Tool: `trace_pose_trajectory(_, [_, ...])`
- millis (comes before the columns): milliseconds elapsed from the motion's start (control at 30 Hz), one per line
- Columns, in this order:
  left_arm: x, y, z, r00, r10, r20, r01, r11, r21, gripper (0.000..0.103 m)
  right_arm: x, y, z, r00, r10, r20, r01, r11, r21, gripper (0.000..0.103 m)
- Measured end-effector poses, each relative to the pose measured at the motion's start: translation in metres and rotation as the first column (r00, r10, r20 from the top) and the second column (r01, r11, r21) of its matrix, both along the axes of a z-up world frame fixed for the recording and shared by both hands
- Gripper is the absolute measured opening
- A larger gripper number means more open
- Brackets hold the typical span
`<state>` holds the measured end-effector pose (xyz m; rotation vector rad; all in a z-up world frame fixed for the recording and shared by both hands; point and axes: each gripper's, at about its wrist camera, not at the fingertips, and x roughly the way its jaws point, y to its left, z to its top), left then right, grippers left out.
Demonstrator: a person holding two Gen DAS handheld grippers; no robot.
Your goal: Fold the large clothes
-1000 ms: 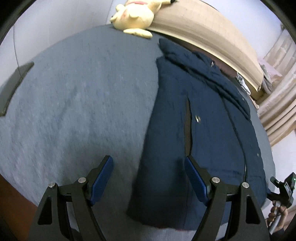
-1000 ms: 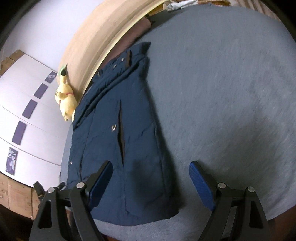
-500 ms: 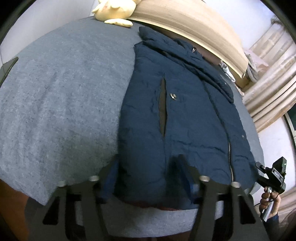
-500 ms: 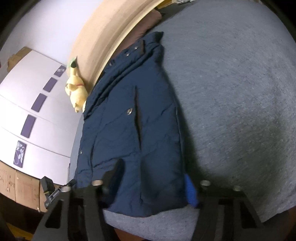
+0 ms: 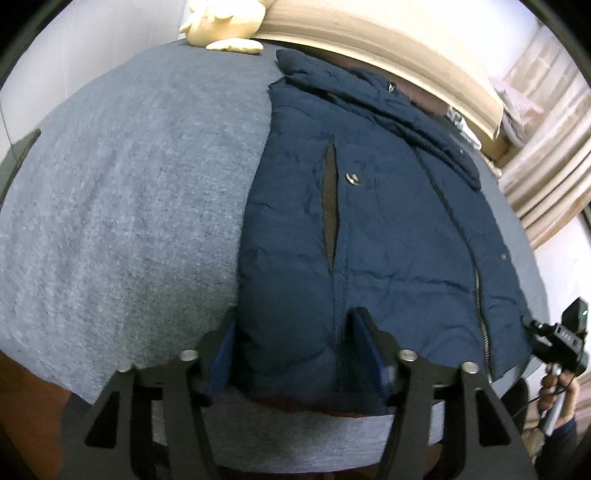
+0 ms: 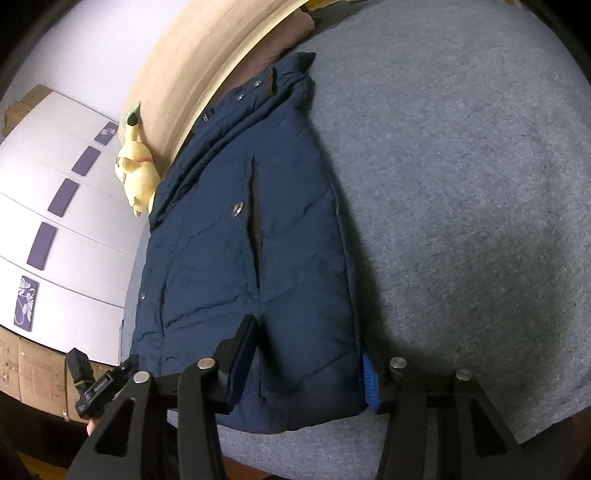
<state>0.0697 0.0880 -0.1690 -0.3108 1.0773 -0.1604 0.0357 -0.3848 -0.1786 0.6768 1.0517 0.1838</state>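
A navy padded jacket point(image 5: 369, 206) lies flat on a grey bed cover point(image 5: 129, 184), collar toward the headboard, hem toward me. It also shows in the right wrist view point(image 6: 229, 258). My left gripper point(image 5: 295, 354) is at the hem's left corner, its jaws either side of the padded fabric and still apart. My right gripper point(image 6: 306, 362) is at the hem's right corner, jaws likewise astride the fabric with a wide gap. Neither has pinched the cloth tight.
A yellow plush toy point(image 5: 221, 26) sits by the wooden headboard point(image 5: 388, 48); it also shows in the right wrist view point(image 6: 136, 173). White drawers point(image 6: 55, 229) and cardboard boxes stand left of the bed. Curtains point(image 5: 546, 177) hang at the right.
Both grippers have moved forward and down onto the jacket's hem. The jaws have narrowed from wide open around the fabric corners.
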Motion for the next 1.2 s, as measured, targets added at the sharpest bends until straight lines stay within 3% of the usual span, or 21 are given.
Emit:
trace_pose_trajectory(33, [0.001,-0.002,0.0,1.0,0.0,-0.002,0.0,1.0,0.006,0.048,0.0,0.0,-0.001,1.0,0.002,-0.004,-0.002,1.0,0.003,0.037])
trace_pose_trajectory(133, [0.0,-0.006,0.003,1.0,0.0,-0.008,0.001,1.0,0.022,0.038,-0.001,-0.001,-0.004,1.0,0.012,-0.012,-0.012,1.0,0.017,0.031])
trace_pose_trajectory(333, [0.0,-0.015,0.008,1.0,-0.005,-0.005,0.005,0.997,0.071,0.03,-0.002,0.004,-0.004,0.999,0.022,-0.026,-0.022,1.0,0.0,0.028])
trace_pose_trajectory(667, [-0.003,-0.013,0.006,1.0,-0.012,0.006,0.012,0.997,0.074,0.026,-0.001,0.008,-0.005,0.998,0.039,-0.039,-0.039,0.999,-0.011,0.028])
trace_pose_trajectory(833, [-0.015,-0.011,0.009,1.0,-0.02,0.018,0.019,0.997,0.074,0.022,-0.004,0.013,-0.003,0.998,0.06,-0.029,-0.061,0.998,-0.018,0.02])
trace_pose_trajectory(1200, [-0.054,-0.002,0.016,0.999,-0.032,0.018,0.031,0.999,0.04,0.019,-0.023,0.009,0.0,0.995,0.088,-0.053,-0.089,0.996,-0.02,0.018])
